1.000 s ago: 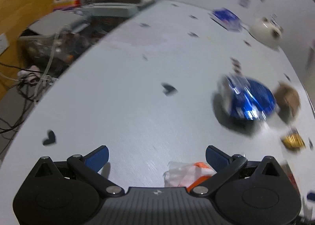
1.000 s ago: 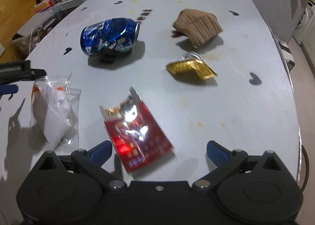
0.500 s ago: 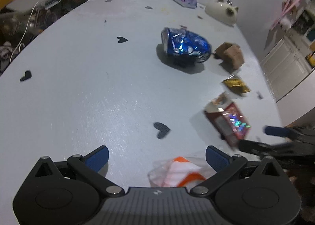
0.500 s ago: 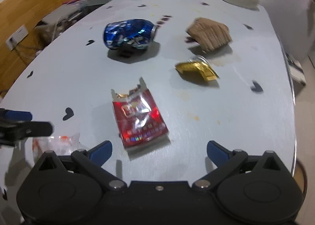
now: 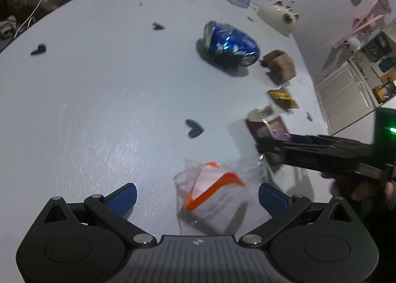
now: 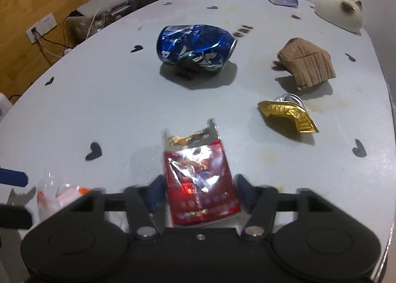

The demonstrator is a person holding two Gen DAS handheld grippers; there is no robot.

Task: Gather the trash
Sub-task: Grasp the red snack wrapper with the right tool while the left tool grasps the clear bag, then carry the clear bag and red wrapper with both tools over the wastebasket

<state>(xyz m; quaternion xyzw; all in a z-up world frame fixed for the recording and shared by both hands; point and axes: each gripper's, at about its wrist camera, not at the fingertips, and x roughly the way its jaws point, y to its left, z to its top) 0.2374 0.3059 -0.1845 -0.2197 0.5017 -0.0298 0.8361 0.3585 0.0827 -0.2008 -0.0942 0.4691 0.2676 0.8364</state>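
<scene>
**Right gripper closes in on the red packet**

While the grey table (image 6: 104, 100) and its far trash lie as they did a second ago, the near end has changed. The crushed blue can (image 6: 195, 46), the brown paper cup sleeve (image 6: 307, 62) and the gold foil wrapper (image 6: 288, 114) sit where they were, each apart from the others, right of and beyond the can in turn. The red cigarette packet (image 6: 201, 181), torn open at its far end with foil showing inside, now lies between the fingers of the right gripper (image 6: 199, 196); its jaws have just been closing from full spread to about half, and blur hides whether the pads press the packet yet. The left gripper (image 5: 196, 196) has swung over toward the right one, jaws wide apart and gripping nothing, with the clear plastic bag with orange edging (image 5: 212, 194) lying between its fingers on the table, a white slip inside it.
</scene>
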